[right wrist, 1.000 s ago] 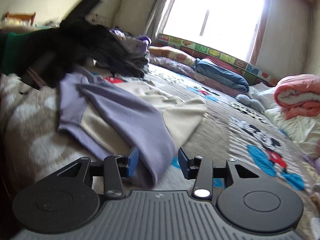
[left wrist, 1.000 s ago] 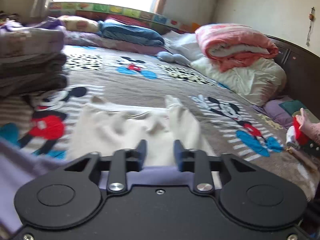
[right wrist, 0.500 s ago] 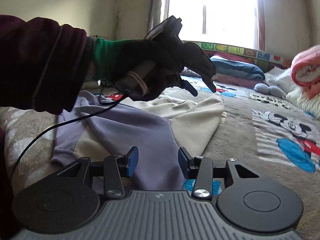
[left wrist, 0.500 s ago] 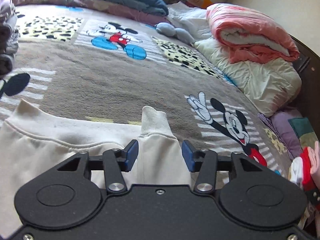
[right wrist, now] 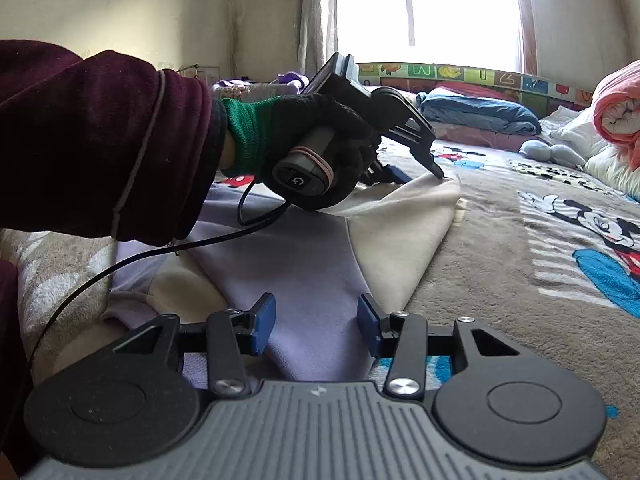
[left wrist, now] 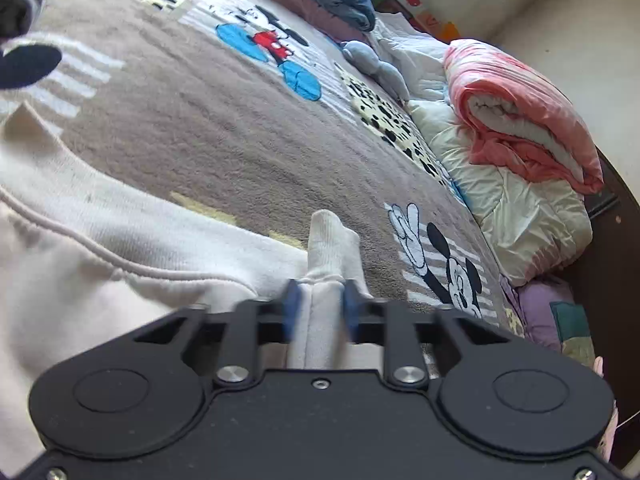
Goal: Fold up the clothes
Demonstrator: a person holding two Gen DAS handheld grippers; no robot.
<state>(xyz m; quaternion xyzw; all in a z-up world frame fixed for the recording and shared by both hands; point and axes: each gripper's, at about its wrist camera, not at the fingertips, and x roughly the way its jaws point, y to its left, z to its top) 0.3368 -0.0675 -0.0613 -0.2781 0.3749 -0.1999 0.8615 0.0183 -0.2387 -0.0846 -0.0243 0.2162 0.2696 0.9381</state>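
Cream fleece with lilac panels: the sweatshirt (right wrist: 304,264) lies spread on the brown cartoon-mouse plush blanket (left wrist: 224,152) that covers the bed, its ribbed hem toward the far side and its lilac section toward the near edge; a second ago the left gripper (left wrist: 318,300) stood apart and short of the cloth; it has since travelled across the garment and its blue-padded jaws are closing on the bunched cream ribbed cuff (left wrist: 332,240) at the hem corner, the fabric squeezed into a narrow upright fold between the pads; in the right wrist view the same tool, held in a black-and-green knitted glove (right wrist: 320,152) below a maroon sleeve (right wrist: 100,136), sits low on that far corner. The right gripper (right wrist: 316,324) has barely shifted; its jaws stand apart, hovering over the lilac panel with cloth seen in the gap but no pad pressing on it. Judgement: the grasp phase on the left side appears nearly complete, so one corner is secured for the fold; the right side has yet to take its own hold; lifting before then would likely drag the garment askew. A rolled pink-and-white quilt (left wrist: 524,120) and a folded blue duvet (right wrist: 476,112) lie well apart from the work area and should not interfere.
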